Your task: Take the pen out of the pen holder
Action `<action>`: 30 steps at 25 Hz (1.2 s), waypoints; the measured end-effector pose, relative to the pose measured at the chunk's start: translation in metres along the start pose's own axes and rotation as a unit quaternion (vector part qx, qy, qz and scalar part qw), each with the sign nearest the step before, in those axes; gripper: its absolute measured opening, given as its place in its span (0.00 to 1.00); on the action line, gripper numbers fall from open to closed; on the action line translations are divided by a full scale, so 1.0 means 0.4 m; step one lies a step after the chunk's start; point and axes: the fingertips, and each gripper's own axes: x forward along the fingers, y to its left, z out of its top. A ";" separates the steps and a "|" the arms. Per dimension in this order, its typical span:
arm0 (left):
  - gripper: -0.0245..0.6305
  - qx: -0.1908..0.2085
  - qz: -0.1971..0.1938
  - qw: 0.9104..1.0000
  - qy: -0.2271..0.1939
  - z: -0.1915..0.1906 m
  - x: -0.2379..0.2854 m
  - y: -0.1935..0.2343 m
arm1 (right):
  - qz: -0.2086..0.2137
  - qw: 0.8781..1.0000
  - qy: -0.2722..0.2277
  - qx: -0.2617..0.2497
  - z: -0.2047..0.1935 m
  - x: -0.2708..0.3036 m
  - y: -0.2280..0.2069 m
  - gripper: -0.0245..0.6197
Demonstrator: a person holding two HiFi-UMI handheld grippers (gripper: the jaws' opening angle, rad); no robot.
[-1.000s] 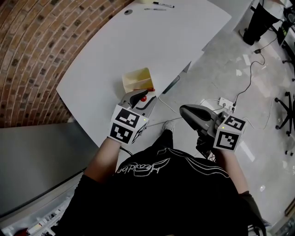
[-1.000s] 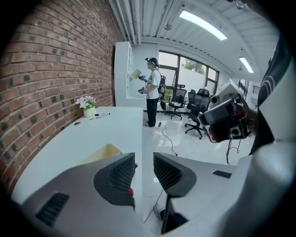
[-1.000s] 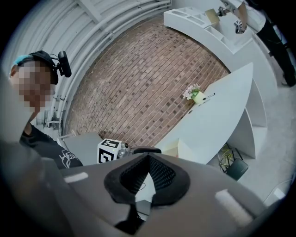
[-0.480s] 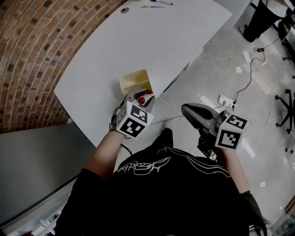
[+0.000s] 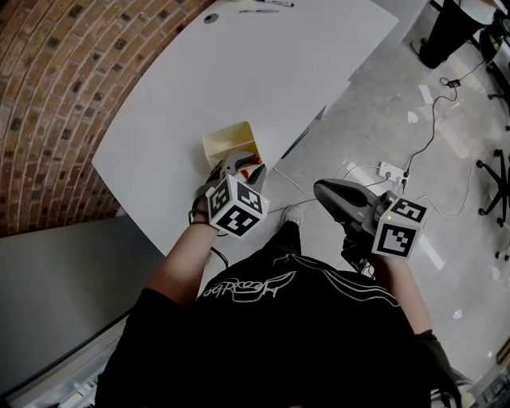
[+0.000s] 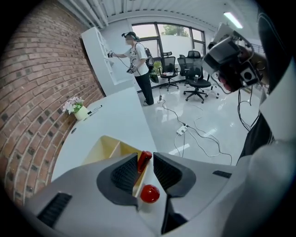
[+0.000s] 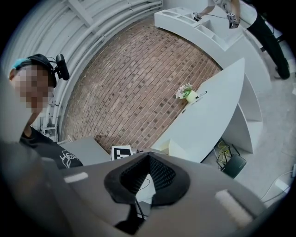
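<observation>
A yellow pen holder (image 5: 228, 141) stands near the front edge of the white table (image 5: 263, 72). A red pen (image 6: 144, 160) sticks up out of it. My left gripper (image 5: 241, 165) reaches over the holder's near side, and its jaws (image 6: 146, 157) are closed to the pen's width around the pen's top. A red ball-shaped end (image 6: 149, 194) shows lower down in the gap between the jaws. My right gripper (image 5: 320, 191) hangs off the table over the floor, shut with nothing in it (image 7: 149, 162).
A brick wall (image 5: 56, 88) runs along the table's left side. Pens (image 5: 259, 9) and a small flower pot (image 6: 79, 112) lie at the table's far end. Cables and a power strip (image 5: 389, 173) are on the floor. A person (image 6: 138, 55) stands by white shelves, near office chairs (image 6: 194, 81).
My left gripper has moved forward onto the pen holder and turned, so its marker cube now faces differently; the red pen now sits between its jaws. The right gripper has stayed in place.
</observation>
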 end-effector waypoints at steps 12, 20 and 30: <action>0.17 0.019 0.016 1.000 0.014 -0.010 -0.004 0.006 | -0.008 1.000 -0.015 0.015 -0.009 -0.035 -0.014 0.04; 0.17 0.028 0.029 0.999 0.024 -0.023 -0.018 -0.003 | -0.003 1.000 -0.022 0.016 -0.014 -0.047 -0.004 0.04; 0.14 0.004 0.031 0.999 0.008 0.002 -0.050 0.001 | -0.003 0.999 -0.030 0.017 -0.030 -0.071 0.017 0.04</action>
